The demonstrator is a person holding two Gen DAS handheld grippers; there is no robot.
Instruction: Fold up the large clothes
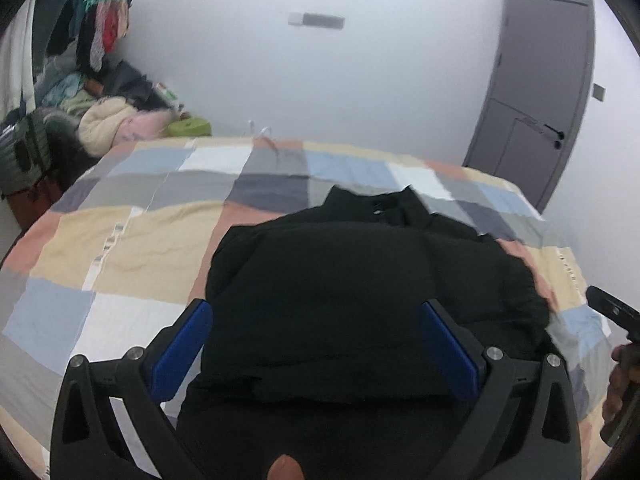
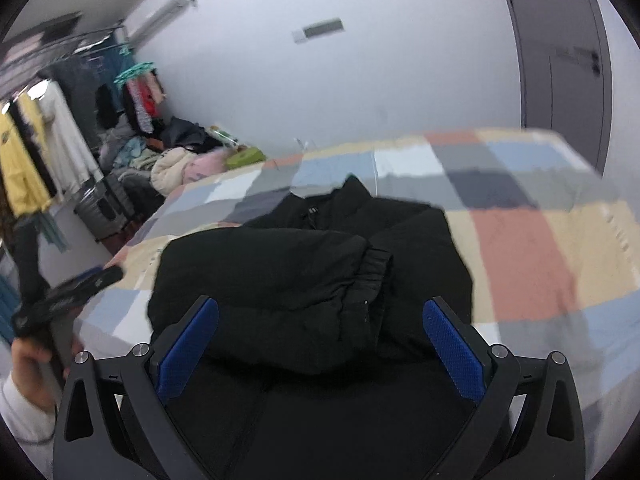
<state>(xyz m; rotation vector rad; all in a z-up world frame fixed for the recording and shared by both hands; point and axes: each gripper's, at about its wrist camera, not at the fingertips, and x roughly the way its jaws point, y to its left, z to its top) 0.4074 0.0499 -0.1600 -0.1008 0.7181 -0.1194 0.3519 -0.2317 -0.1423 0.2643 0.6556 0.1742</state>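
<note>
A black jacket [image 1: 360,280] lies on the checked bedspread [image 1: 132,248], sleeves folded in across its front, collar at the far end. My left gripper [image 1: 316,332] is open, its blue pads spread wide above the jacket's near hem, holding nothing. My right gripper [image 2: 320,332] is also open and empty above the near part of the jacket [image 2: 312,276], where a sleeve cuff [image 2: 376,280] lies across the body. The right gripper shows at the right edge of the left wrist view [image 1: 612,312], the left gripper at the left edge of the right wrist view [image 2: 68,296].
The bed [image 2: 520,248] fills most of both views. A pile of clothes and a clothes rack [image 1: 100,92] stand beyond its far left corner. A grey door [image 1: 540,92] is at the right in a white wall.
</note>
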